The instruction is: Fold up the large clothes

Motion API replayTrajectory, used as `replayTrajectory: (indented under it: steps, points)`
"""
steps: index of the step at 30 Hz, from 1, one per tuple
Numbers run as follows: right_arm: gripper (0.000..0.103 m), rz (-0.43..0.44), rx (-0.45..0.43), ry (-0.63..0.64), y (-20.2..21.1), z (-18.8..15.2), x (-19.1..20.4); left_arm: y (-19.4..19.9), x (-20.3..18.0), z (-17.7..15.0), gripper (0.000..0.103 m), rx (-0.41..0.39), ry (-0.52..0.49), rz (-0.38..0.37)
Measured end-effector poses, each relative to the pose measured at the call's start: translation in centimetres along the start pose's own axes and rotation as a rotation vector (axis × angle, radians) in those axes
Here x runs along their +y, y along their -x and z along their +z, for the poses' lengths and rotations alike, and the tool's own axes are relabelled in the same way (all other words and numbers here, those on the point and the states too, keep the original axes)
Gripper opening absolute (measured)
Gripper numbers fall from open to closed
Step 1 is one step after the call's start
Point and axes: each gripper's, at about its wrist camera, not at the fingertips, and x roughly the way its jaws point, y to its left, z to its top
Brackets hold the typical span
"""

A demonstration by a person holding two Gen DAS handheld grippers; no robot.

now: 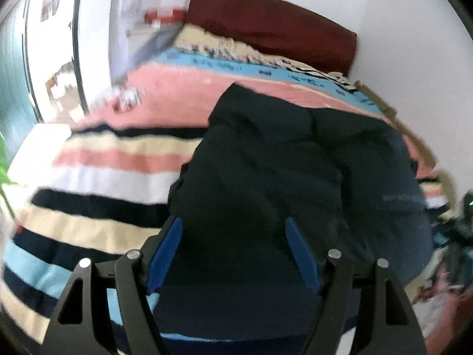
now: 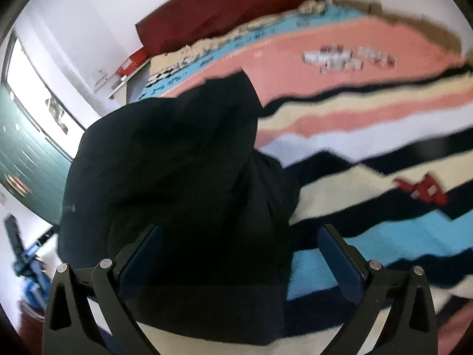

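Dark garment (image 1: 295, 171) first: it sits straight ahead of both your claws, spread in a rumpled heap on the striped bedspread (image 1: 112, 159), so neither hand has to hunt sideways for it.

Left claw (image 1: 233, 251): released, blue fingers (image 1: 167, 254) standing well apart, nothing clamped. Dark cloth fills the gap between them and runs away from the tips toward the maroon headboard (image 1: 272, 26). Whether the tips touch the fabric, you cannot tell; the view is blurred.

Right claw (image 2: 239, 254): also released, fingers (image 2: 340, 263) wide, no fold pinched. The garment (image 2: 165, 159) lies under and beyond it, its bulk leaning to the left of this view, with the bedspread (image 2: 369, 136) bare to the right.

Long axis: the cloth appears to stretch from the near edge of the bed up toward the headboard, narrowing to a point at the far end. Both claws hang at the near end, roughly equally close.

Judgement: your next grab likely goes to the near hem, one claw per side. Edges are hard to pick out, black on black.
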Motion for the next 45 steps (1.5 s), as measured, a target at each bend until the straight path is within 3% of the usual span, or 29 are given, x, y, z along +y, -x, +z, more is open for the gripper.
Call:
replayTrajectory:
  steps: [2, 6, 10, 12, 15, 20, 25, 28, 29, 30, 31, 32, 34, 36, 40, 45]
  points:
    - [0.102, 0.047, 0.052, -0.045, -1.6, 0.6, -1.0, -1.0, 2.1, 0.8, 0.071, 0.043, 0.050, -0.044]
    - [0.102, 0.161, 0.129, -0.108, -4.2, 1.8, -2.4, -4.4, 5.8, 2.1, 0.071, 0.160, 0.145, -0.211]
    - [0.102, 0.206, 0.215, -0.117, -7.2, 2.2, -3.0, -7.8, 7.5, 2.2, 0.075, 0.233, 0.196, -0.325]
    - [0.102, 0.242, 0.251, -0.133, -8.5, 2.1, -3.2, -9.2, 8.1, 1.9, 0.090, 0.256, 0.218, -0.346]
    - [0.102, 0.300, 0.298, -0.160, -10.3, 1.8, -3.4, -11.7, 8.6, 0.9, 0.099, 0.314, 0.253, -0.393]
    - [0.102, 0.395, 0.325, -0.178, -11.6, 1.5, -3.2, -12.7, 8.8, 0.0, 0.101, 0.328, 0.335, -0.502]
    - [0.102, 0.437, 0.322, -0.167, -12.5, 1.3, -3.2, -13.2, 7.5, -0.3, 0.101, 0.326, 0.316, -0.525]
    - [0.102, 0.434, 0.301, -0.156, -13.1, 1.1, -2.5, -12.8, 6.1, -0.6, 0.098, 0.273, 0.296, -0.502]
    - [0.102, 0.435, 0.296, -0.152, -13.1, 1.1, -2.4, -12.5, 5.5, -0.8, 0.093, 0.257, 0.288, -0.512]
    - [0.103, 0.434, 0.288, -0.149, -13.1, 1.0, -2.3, -11.9, 4.7, -1.0, 0.082, 0.239, 0.277, -0.534]
    - [0.098, 0.427, 0.274, -0.142, -13.0, 0.9, -2.0, -11.5, 4.2, -1.1, 0.076, 0.229, 0.270, -0.545]
    - [0.090, 0.428, 0.263, -0.133, -12.7, 0.8, -1.7, -10.9, 3.7, -1.1, 0.067, 0.212, 0.254, -0.547]
    - [0.054, 0.475, 0.214, -0.114, -11.4, 1.0, -0.8, -9.8, 3.0, -0.8, 0.053, 0.182, 0.242, -0.542]
    - [0.040, 0.475, 0.177, -0.062, -10.2, 1.4, 0.7, -8.2, 2.6, 0.0, 0.039, 0.145, 0.242, -0.546]
    - [0.026, 0.470, 0.099, 0.032, -7.4, 2.7, 3.8, -5.3, 1.4, 1.7, 0.032, 0.087, 0.207, -0.560]
    - [0.025, 0.493, 0.022, 0.076, -3.8, 3.6, 6.2, -1.3, 1.2, 2.9, 0.031, 0.034, 0.177, -0.587]
